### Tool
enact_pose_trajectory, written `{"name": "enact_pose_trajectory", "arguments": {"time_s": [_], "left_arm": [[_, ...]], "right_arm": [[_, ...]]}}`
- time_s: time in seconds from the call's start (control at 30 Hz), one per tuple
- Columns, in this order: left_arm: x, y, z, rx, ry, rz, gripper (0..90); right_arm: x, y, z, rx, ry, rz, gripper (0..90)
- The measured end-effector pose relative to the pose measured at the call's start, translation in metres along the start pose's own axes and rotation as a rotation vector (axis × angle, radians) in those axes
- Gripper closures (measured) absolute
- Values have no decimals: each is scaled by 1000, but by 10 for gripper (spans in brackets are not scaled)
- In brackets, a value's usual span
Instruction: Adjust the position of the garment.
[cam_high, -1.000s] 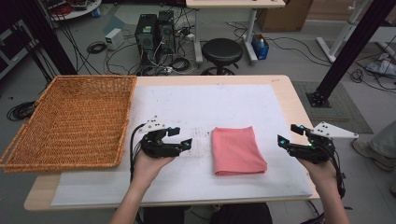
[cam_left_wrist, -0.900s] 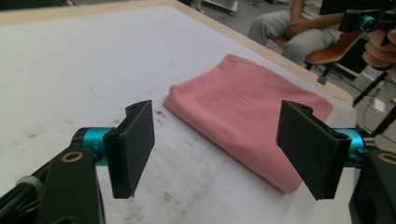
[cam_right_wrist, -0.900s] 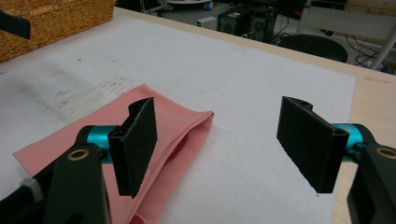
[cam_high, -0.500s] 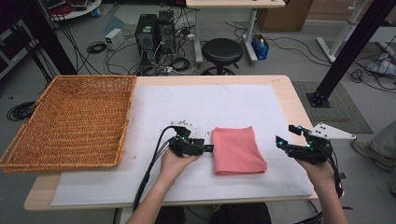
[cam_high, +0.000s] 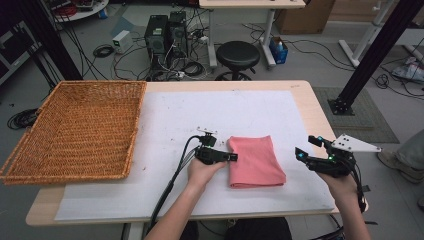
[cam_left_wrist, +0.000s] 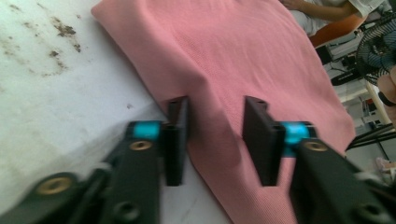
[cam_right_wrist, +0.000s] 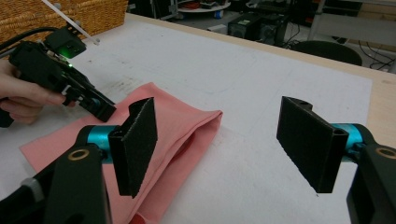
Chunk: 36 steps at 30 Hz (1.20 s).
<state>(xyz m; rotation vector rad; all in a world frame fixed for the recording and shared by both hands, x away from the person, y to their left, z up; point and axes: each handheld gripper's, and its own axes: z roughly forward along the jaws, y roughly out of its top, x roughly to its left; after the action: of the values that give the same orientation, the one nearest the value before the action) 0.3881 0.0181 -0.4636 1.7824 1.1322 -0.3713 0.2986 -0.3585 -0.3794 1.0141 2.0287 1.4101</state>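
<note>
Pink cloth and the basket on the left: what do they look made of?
The pink cloth looks like a soft, matte woven or knitted fabric: a fine ribbed texture shows up close, and it bunches between the left gripper's jaws. The basket looks like woven wicker or rattan, tan and unglazed, going by its visible plaited strands.

Your light wooden table carries a stained white paper sheet; on it lie a folded pink cloth and a woven wicker basket.
</note>
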Motion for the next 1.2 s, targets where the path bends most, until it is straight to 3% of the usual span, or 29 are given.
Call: {"name": "enact_pose_trajectory", "arguments": {"time_s": [0.07, 0.23, 0.4, 0.43, 0.47, 0.5, 0.7, 0.77, 0.83, 0.93, 1.07, 1.1, 1.13, 1.2], "left_arm": [[1, 1, -1, -24, 6, 5, 828], [5, 8, -17, -112, 50, 20, 853], [16, 15, -41, -192, 140, 31, 853], [16, 15, -41, -192, 140, 31, 854], [21, 16, -53, -220, 191, 39, 854], [24, 16, -58, -232, 209, 41, 853], [41, 10, -83, -252, 289, 29, 853], [46, 7, -86, -249, 283, 24, 851], [48, 7, -89, -255, 313, 34, 781], [47, 7, -97, -282, 355, 70, 546], [36, 8, -109, -305, 374, 163, 424], [36, 8, -109, -305, 374, 163, 409], [27, 7, -116, -313, 388, 223, 409], [17, 5, -122, -321, 405, 306, 379]], "right_arm": [[-1, -1, 1, 1, -1, 1, 291], [0, -2, 6, 8, 2, 5, 300], [2, 0, 18, 25, 14, 2, 307], [2, 0, 18, 25, 14, 2, 307], [2, 0, 20, 31, 16, 2, 308], [2, 2, 26, 37, 18, 9, 308], [1, 3, 37, 52, 30, 19, 309], [1, 4, 41, 63, 31, 21, 309], [2, 4, 44, 70, 35, 21, 310], [3, 5, 47, 76, 43, 21, 309], [5, 8, 47, 78, 39, 17, 309], [5, 8, 47, 78, 39, 17, 309], [5, 9, 47, 75, 40, 18, 309], [6, 10, 48, 83, 36, 20, 309]]}}
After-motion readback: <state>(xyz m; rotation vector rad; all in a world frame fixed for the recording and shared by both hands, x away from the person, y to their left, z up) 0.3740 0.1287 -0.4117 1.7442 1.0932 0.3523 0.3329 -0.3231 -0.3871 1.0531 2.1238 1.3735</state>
